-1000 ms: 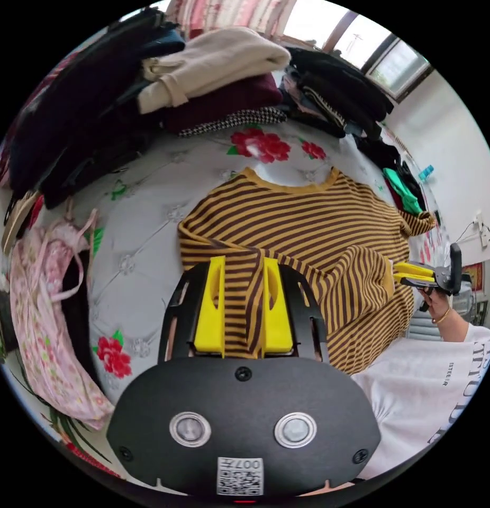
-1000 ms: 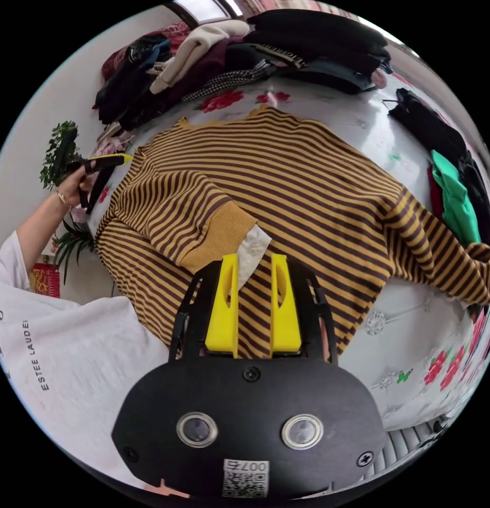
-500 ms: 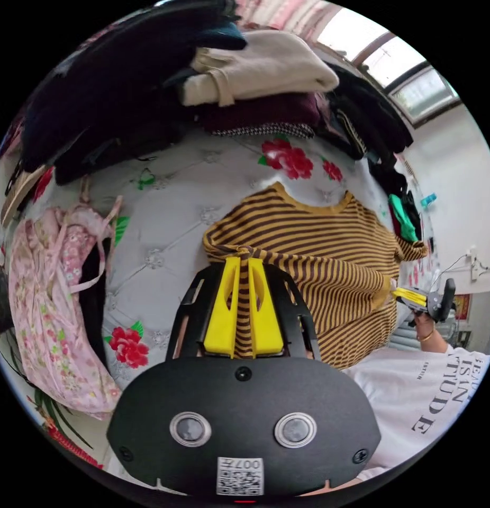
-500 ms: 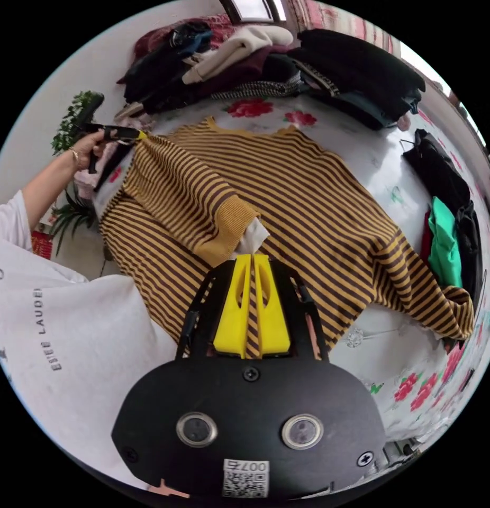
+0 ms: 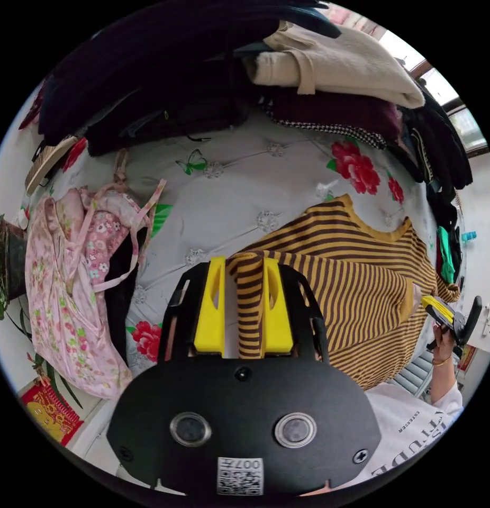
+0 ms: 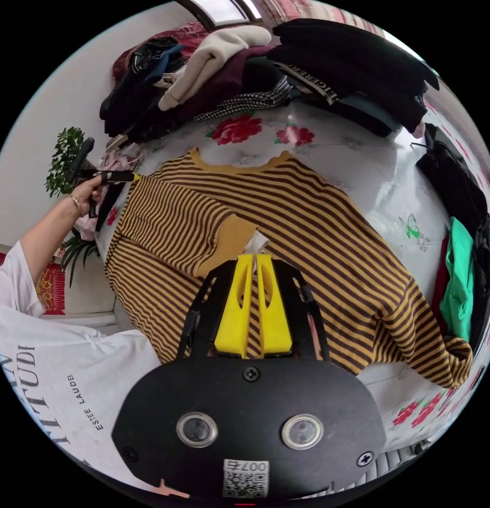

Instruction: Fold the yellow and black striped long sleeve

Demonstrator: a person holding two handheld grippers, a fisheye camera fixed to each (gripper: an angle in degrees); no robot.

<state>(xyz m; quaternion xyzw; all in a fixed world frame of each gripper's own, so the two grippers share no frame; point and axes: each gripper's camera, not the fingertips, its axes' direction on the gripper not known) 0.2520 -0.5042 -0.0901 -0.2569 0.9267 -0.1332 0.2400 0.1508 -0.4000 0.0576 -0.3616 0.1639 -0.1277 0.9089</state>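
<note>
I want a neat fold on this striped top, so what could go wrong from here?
1. The left hand-held gripper stands open around the folded shoulder edge of the striped top; the fold may spring back.
2. The right hand-held gripper looks nearly shut at the sleeve cuff; pulling away could drag the sleeve askew.
3. The other sleeve hangs off the bed's edge near the green garment and may tug the body crooked.

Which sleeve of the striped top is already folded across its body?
The left tool's sleeve lies across the chest; the other sleeve trails off the bed edge.
</note>
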